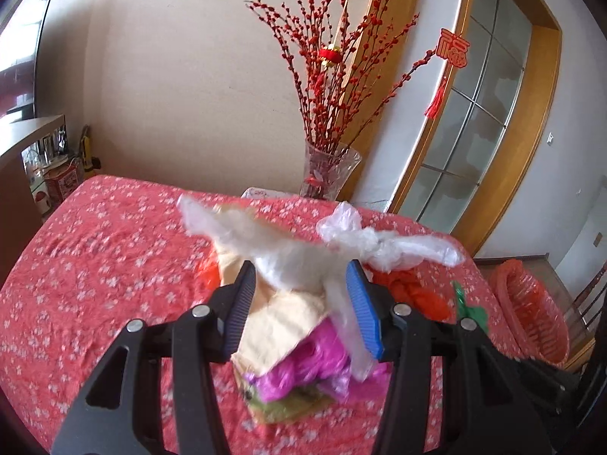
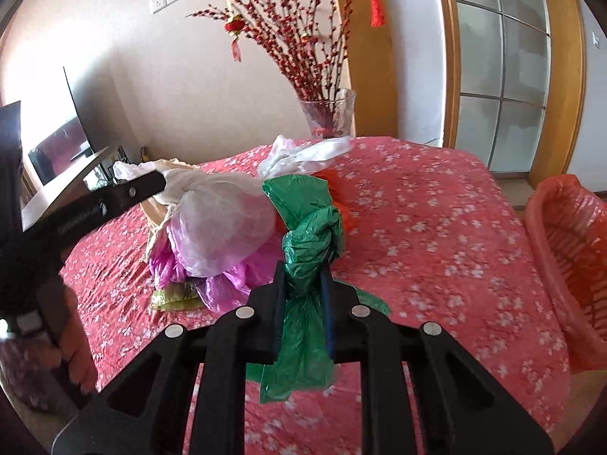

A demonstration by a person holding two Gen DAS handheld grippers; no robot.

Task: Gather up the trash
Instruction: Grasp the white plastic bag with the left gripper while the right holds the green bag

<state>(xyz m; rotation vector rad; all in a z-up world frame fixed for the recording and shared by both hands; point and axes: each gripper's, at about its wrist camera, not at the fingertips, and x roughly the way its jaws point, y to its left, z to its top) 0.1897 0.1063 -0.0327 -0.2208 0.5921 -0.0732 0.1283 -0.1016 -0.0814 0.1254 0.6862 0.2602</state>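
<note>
My left gripper (image 1: 301, 284) is closed around a white plastic bag (image 1: 288, 258), lifted above the red floral table (image 1: 95, 265). Below it lie a beige paper piece (image 1: 280, 322), a magenta bag (image 1: 307, 367) and an orange bag (image 1: 413, 292). My right gripper (image 2: 301, 284) is shut on a knotted green plastic bag (image 2: 307, 239). In the right wrist view the white bag (image 2: 220, 223) hangs from the left gripper's finger (image 2: 129, 193), over the magenta bag (image 2: 227, 284). A second white bag (image 2: 299, 159) lies behind.
A red basket lined with a red bag (image 2: 569, 250) stands off the table's right edge; it also shows in the left wrist view (image 1: 531, 311). A glass vase with red branches (image 1: 328, 174) stands at the table's far edge. A sideboard with jars (image 1: 41, 159) is on the left.
</note>
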